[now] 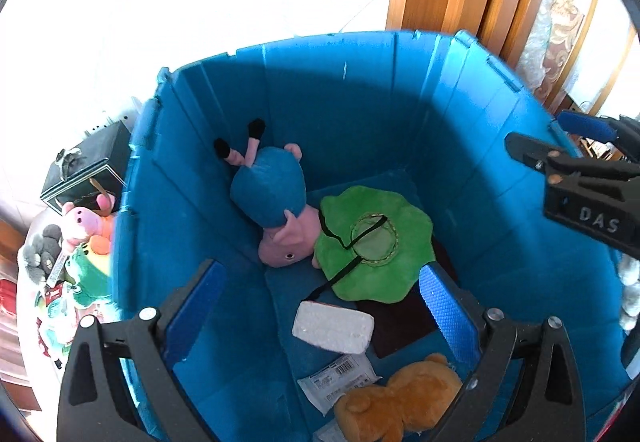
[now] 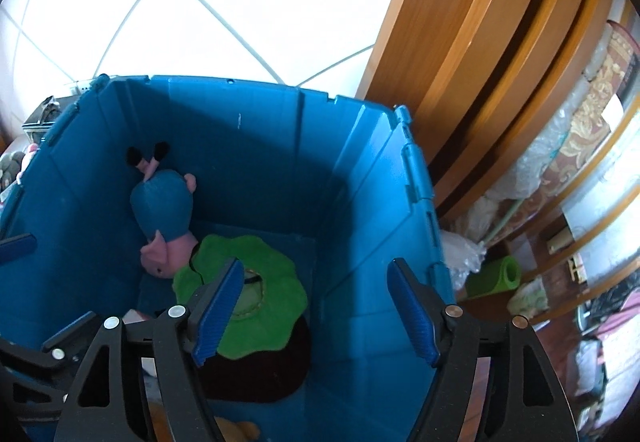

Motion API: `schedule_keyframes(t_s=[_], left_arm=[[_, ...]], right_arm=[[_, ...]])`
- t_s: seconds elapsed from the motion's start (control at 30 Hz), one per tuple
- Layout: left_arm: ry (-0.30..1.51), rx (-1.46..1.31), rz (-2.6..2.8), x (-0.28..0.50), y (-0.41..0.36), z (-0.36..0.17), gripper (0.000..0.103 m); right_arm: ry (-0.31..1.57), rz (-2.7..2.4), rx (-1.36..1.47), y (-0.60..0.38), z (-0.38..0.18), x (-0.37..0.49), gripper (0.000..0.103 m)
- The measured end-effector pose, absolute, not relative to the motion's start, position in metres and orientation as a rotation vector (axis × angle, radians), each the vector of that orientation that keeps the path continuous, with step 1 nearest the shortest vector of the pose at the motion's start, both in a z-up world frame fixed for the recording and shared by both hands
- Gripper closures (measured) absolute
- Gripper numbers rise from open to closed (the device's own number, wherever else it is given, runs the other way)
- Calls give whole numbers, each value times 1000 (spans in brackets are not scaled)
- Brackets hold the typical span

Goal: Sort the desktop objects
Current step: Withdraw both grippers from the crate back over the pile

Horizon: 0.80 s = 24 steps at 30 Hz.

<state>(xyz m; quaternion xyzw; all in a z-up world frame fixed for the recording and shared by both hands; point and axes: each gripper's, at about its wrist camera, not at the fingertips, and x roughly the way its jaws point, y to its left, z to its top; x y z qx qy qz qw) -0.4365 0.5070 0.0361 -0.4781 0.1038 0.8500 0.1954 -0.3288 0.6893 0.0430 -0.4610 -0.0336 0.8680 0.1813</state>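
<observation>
Both views look down into a deep blue bin (image 1: 360,114) that fills the middle of each frame.

The left hand-held gripper (image 1: 320,318) hangs over the bin at the bottom of the left wrist view, its blue-padded fingers (image 1: 448,306) spread wide with nothing between them. The right hand-held gripper (image 2: 316,314) sits at the bottom of the right wrist view, also wide open and holding nothing; its tip also shows at the right edge of the left wrist view.

On the bin floor a pink pig toy in a blue dress (image 1: 276,202) lies head down against the left wall, black feet pointing up. Just beside it, touching its head, is a green plush leaf (image 1: 376,242) with a black strap across it, resting partly on a dark brown piece (image 2: 256,366). Below the leaf in the left wrist view lie a white foam block (image 1: 332,326), a flat white packet with a barcode (image 1: 340,380) and an orange plush bear (image 1: 400,398) at the bottom centre.

Outside the bin, at the left edge of the left wrist view, a pile of toys stands on the desk: a small pink pig (image 1: 86,222), a grey plush (image 1: 38,250) and a dark box (image 1: 92,170) behind them. Wooden door panels (image 2: 480,62) rise in the upper right, and a green roll (image 2: 494,278) lies at the right of the right wrist view.
</observation>
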Motion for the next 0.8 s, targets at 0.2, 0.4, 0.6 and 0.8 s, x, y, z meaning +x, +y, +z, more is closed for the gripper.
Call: schedule_keyframes(t_s=[0.2, 0.4, 0.6, 0.8], left_arm=[[280, -1254, 2409, -412, 486, 64, 3], [281, -1139, 2507, -387, 452, 97, 3], [217, -1033, 2605, -362, 392, 128, 3], [151, -955, 2664, -338, 313, 144, 3]], right_arm=[[-147, 2482, -1264, 666, 64, -313, 23], [-186, 2570, -1184, 632, 91, -298, 17], [-258, 2663, -1062, 580, 123, -287, 6], [-331, 2722, -946, 510, 153, -275, 2]])
